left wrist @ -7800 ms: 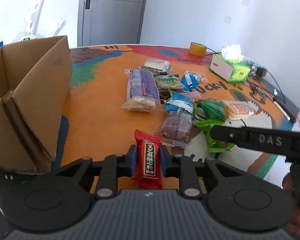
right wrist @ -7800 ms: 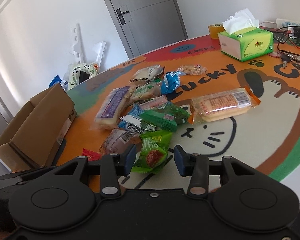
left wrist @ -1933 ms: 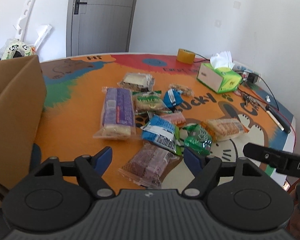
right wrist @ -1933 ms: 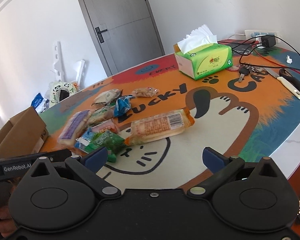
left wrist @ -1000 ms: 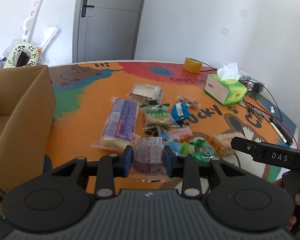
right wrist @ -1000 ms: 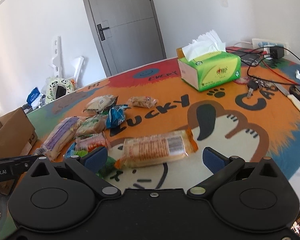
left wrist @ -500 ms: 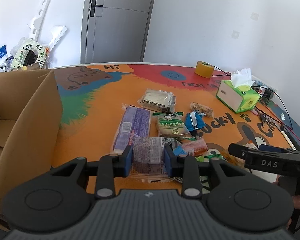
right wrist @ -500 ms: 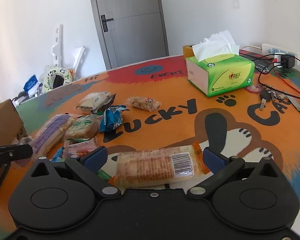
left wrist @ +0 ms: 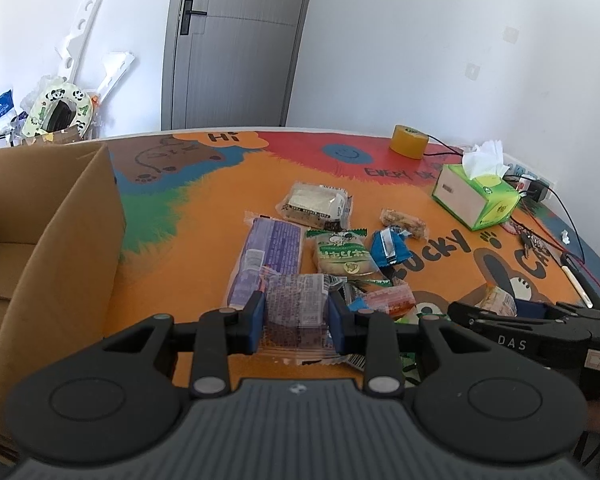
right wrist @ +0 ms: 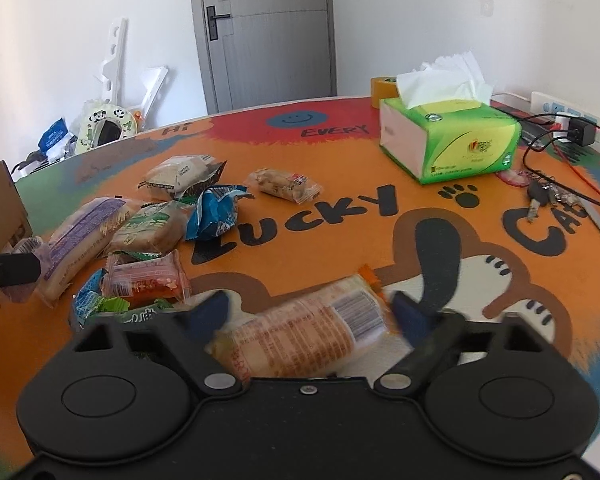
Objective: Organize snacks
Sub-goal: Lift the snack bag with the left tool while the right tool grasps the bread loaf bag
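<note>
The colourful cartoon-printed surface [right wrist: 380, 200] is seen to carry a scatter of snack packets. An open cardboard box [left wrist: 52, 240] is stood at its left edge. A green tissue box [right wrist: 452, 140] is placed toward the far right. The long orange cracker packet [right wrist: 308, 332] is lying on the surface between the jaws of the right gripper [right wrist: 308, 316], which are closing around it, the pads not yet pressed on. A clear-wrapped brownish snack packet [left wrist: 296, 308] is pinched by the left gripper [left wrist: 296, 316] and held above the pile, near the box.
</note>
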Tool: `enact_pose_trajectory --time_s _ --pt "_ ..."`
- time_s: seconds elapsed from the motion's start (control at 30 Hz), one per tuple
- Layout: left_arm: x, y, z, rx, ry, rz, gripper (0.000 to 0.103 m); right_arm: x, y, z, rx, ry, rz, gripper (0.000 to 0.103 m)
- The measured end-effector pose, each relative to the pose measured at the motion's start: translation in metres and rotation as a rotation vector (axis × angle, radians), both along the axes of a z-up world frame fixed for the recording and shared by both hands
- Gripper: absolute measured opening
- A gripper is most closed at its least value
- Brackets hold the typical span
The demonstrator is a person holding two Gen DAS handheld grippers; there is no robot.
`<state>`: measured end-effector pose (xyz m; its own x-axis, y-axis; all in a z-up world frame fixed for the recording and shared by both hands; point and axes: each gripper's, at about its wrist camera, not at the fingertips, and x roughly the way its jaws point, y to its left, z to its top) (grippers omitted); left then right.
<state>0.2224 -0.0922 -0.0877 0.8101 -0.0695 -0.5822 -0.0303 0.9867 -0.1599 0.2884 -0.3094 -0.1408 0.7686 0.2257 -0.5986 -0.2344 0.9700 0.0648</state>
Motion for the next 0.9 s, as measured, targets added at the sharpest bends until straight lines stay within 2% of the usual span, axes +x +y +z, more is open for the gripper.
enact_pose_trajectory --time_s 0.1,0.5,0.53,0.57,0.6,0.67,0.77,0.83,0.87,0.9 --pt "-0.004 0.001 0.003 -0.004 -0.006 -0.001 0.032 -0.005 -0.004 0.002 0.026 0.007 0.002 0.071" --pt "-0.024 0.003 0.027 -0.004 -0.067 0.000 0.032 -0.034 -0.001 0.034 0.085 -0.062 0.007 0.069" --pt "-0.025 0.004 0.029 -0.004 -0.073 0.001 0.032 -0.035 0.001 0.036 0.086 -0.067 0.010 0.064" --pt "-0.027 0.004 0.031 -0.004 -0.078 0.003 0.032 -0.036 0.003 0.038 0.088 -0.058 0.014 0.044" --pt "-0.029 0.005 0.034 -0.004 -0.084 0.005 0.032 -0.035 0.003 0.040 0.103 -0.043 0.015 0.033" --pt "-0.032 0.008 0.037 -0.002 -0.096 0.009 0.032 -0.037 0.006 0.042 0.117 -0.039 0.026 0.031" --pt "-0.037 0.012 0.040 -0.002 -0.105 0.019 0.032 -0.040 0.012 0.041 0.089 -0.048 0.032 0.031" --pt "-0.039 0.014 0.040 -0.001 -0.104 0.025 0.032 -0.041 0.008 0.039 0.108 -0.036 0.024 0.033" --pt "-0.040 0.015 0.040 -0.001 -0.103 0.026 0.032 -0.043 0.005 0.038 0.114 -0.032 0.020 0.044" --pt "-0.042 0.016 0.039 -0.001 -0.102 0.027 0.032 -0.045 0.002 0.036 0.120 -0.032 0.016 0.063"
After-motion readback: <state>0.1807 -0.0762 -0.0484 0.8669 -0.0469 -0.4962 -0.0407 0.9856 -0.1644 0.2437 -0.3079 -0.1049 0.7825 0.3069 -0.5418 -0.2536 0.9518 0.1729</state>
